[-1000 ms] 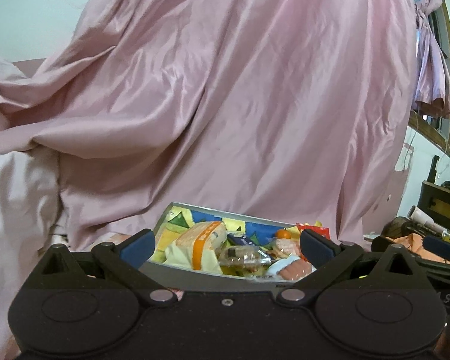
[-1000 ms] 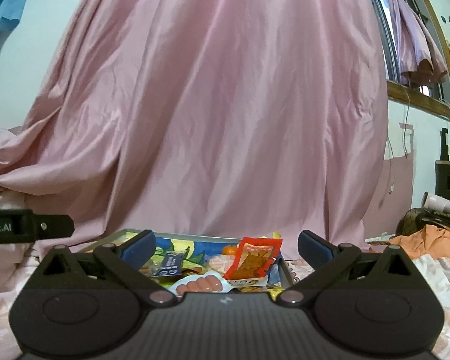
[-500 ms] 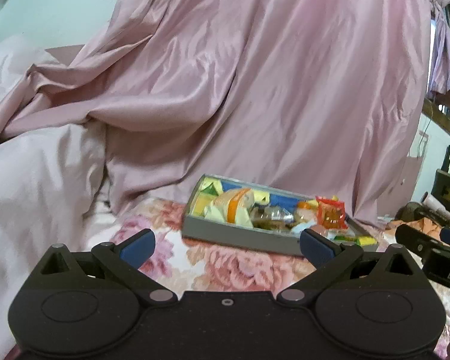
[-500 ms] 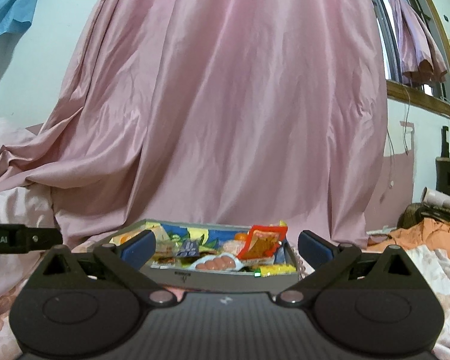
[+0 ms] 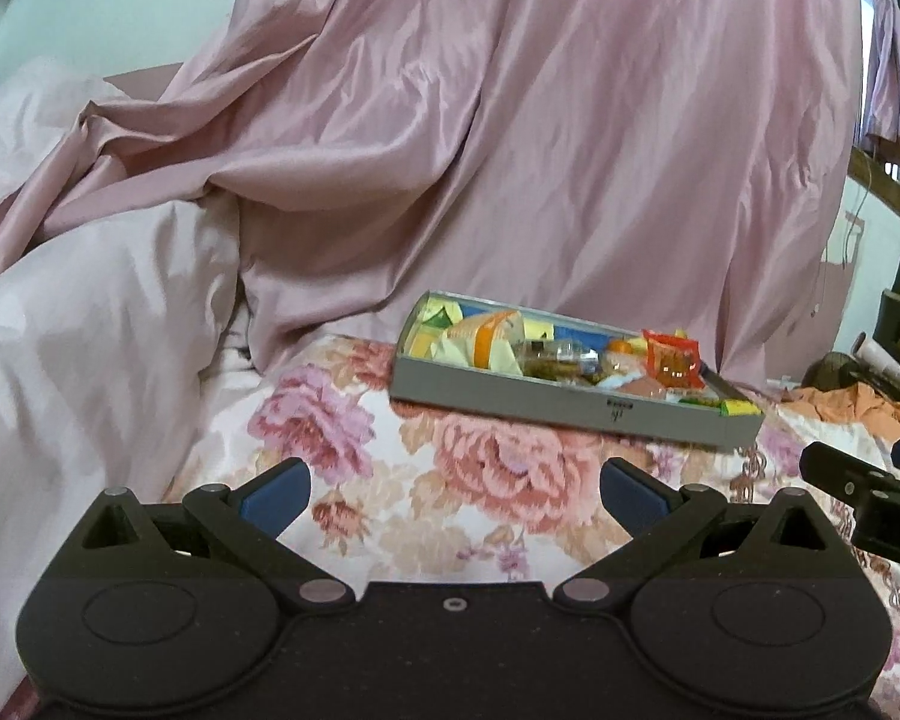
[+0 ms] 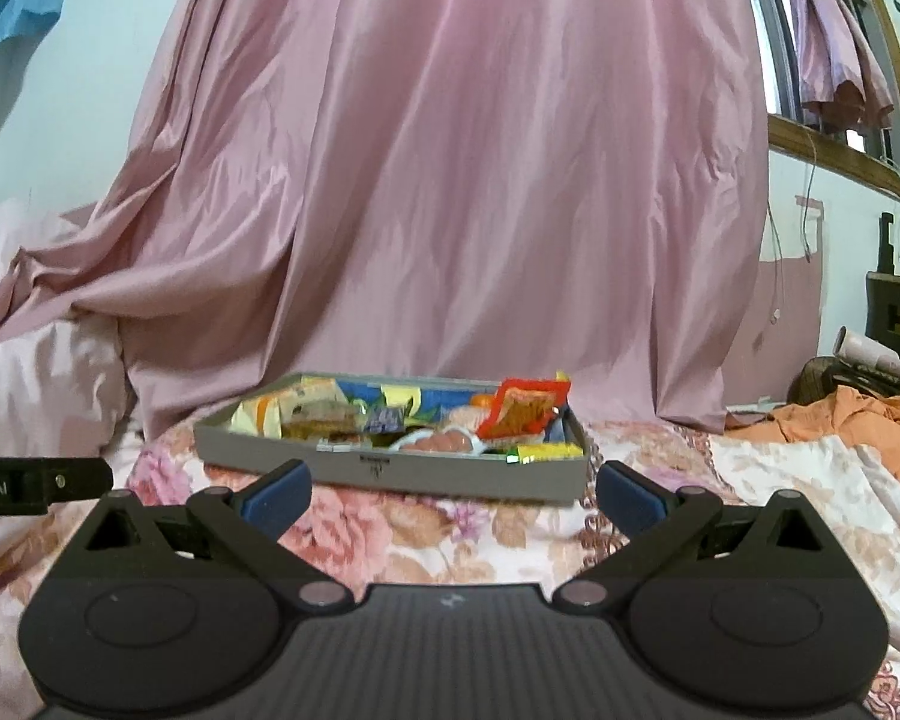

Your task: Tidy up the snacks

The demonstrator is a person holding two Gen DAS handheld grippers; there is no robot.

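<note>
Plainly, a shallow grey tray [image 6: 390,474] is seen resting on the floral bedspread [image 6: 426,534] of a bed, in front of a hanging pink curtain [image 6: 450,180], and it is filled with mixed snacks. A red-orange packet [image 6: 525,411] is propped upright toward the tray's 3 o'clock end, a pale wrapper with an orange band [image 5: 489,342] lies toward its 9 o'clock end, and a pack of pinkish sausages [image 6: 441,441] sits near the front wall, with a yellow-green bar [image 6: 549,452] at the front corner at 4 o'clock. No snack is seen loose on the bedspread in either view. The left tongs [image 5: 456,492] are spread wide with nothing between the blue pads, and the right tongs [image 6: 453,495] are likewise spread wide and empty; both are held low over the bedspread, well apart from the tray, which lies at 12 o'clock of the right tongs and at about 1 o'clock of the left. Such a scene fits two stages alike: a jumbled tray waiting to be sorted, or a tray into which every snack has been gathered. If further handling is called for, it is judged that the tray would be best approached squarely from the front, that one packet at a time should be pinched by a flat edge rather than its crinkled middle, and that the upright red-orange packet should be spared a knock, since it looks likely to topple.
</note>
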